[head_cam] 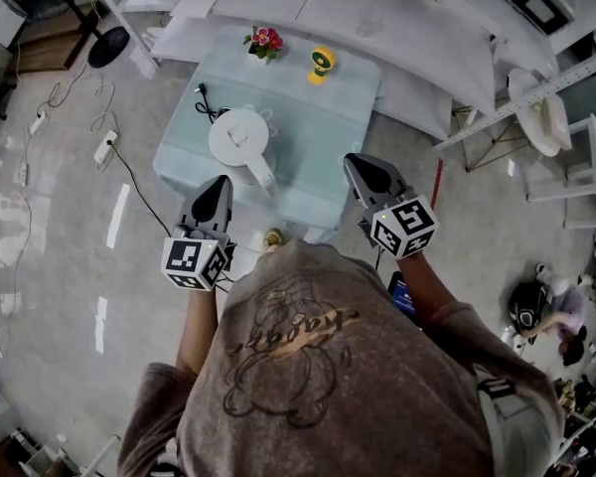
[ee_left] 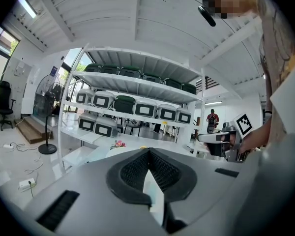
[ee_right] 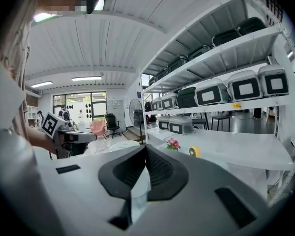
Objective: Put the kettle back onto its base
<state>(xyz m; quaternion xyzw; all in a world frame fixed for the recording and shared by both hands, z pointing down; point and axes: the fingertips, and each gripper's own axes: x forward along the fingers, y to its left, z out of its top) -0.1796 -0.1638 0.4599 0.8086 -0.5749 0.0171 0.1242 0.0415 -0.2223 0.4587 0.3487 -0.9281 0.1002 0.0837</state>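
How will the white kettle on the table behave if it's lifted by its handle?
The kettle looks rigid, so it should keep its shape. Lifted by its side handle, it may tilt, hanging off-centre. Its weight is unclear: nothing shows whether it holds water.

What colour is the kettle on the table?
White all over. The kettle shows best in the head view.
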